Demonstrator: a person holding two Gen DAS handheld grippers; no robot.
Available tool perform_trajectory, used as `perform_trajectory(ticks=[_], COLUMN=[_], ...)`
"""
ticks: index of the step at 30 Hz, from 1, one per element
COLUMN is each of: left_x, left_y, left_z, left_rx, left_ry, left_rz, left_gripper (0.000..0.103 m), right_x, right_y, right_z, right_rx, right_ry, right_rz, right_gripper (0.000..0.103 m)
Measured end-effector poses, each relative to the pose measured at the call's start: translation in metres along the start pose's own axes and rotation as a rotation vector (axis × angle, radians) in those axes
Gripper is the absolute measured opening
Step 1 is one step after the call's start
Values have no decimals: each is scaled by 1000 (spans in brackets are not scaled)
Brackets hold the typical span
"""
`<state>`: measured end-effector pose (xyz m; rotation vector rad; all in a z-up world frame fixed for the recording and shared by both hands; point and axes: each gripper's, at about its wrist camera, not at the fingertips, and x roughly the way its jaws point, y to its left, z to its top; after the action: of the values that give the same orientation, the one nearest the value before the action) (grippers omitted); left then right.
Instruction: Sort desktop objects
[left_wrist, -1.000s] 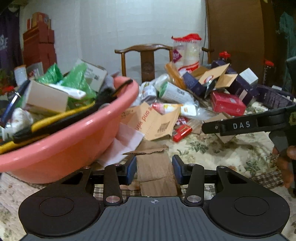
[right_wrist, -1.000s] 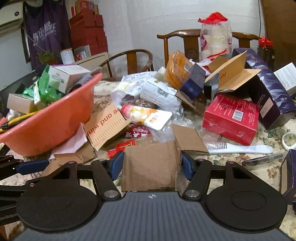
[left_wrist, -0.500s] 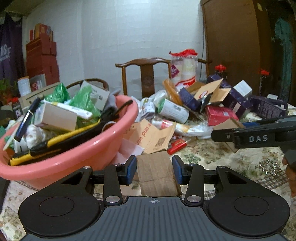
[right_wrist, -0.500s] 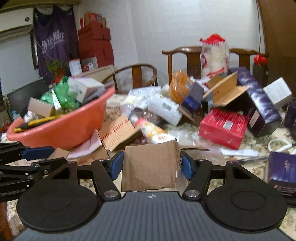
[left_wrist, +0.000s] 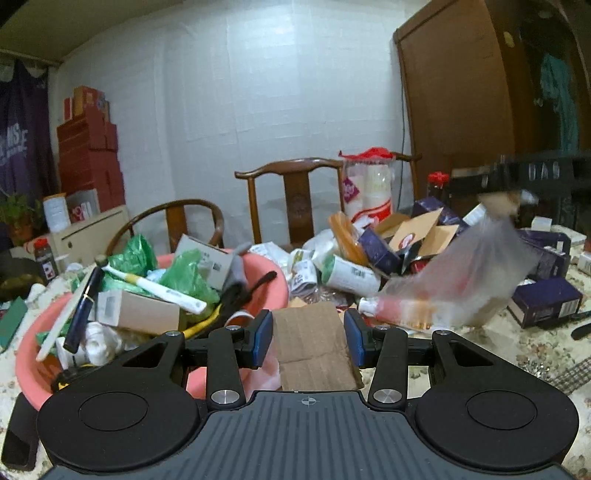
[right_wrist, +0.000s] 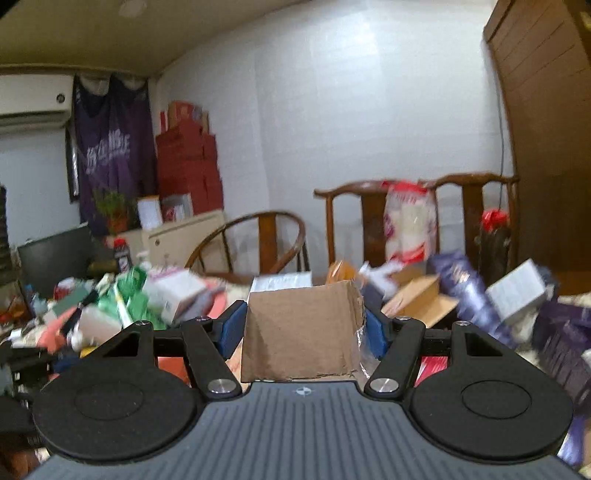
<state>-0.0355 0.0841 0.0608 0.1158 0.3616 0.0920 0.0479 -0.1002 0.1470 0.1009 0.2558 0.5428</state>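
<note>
Both held nearly level over a cluttered table. Round smooth pink plastic basin (left_wrist: 266, 280) at left, heaped with boxes and green bags. Right gripper (right_wrist: 302, 330) clenched on a folded corrugated cardboard piece (right_wrist: 301, 332), creased, torn-edged, lifted clear of the pile; crinkly clear film (right_wrist: 360, 341) by its right pad. Left gripper (left_wrist: 308, 338) clamped on a flat cardboard strip (left_wrist: 312, 347) beside the basin. Far items smeared by blur; a translucent bag (left_wrist: 465, 269) hard to make out.
</note>
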Motion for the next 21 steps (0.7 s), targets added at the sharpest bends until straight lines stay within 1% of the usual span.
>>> perform_trajectory(ticks=[7,12,17,21], left_x=[5,6,3,-3], left_y=[0,2,8,21], left_z=[-2,1,11,25], left_rx=[-15,-13,2,7], left_ry=[11,3,-17,-49], left_rz=[-13,-9,12,50], left_gripper=[43,43,43,43], right_x=[-17,-21,-22,-14], right_y=[-5,-3,15,40], right_z=[34,55,72,84], right_rx=[-25,-56,-110,-155], right_ry=[-91,-126,-152,-163], right_rz=[-34,-45,-18,19], right_gripper=[71,71,71,71])
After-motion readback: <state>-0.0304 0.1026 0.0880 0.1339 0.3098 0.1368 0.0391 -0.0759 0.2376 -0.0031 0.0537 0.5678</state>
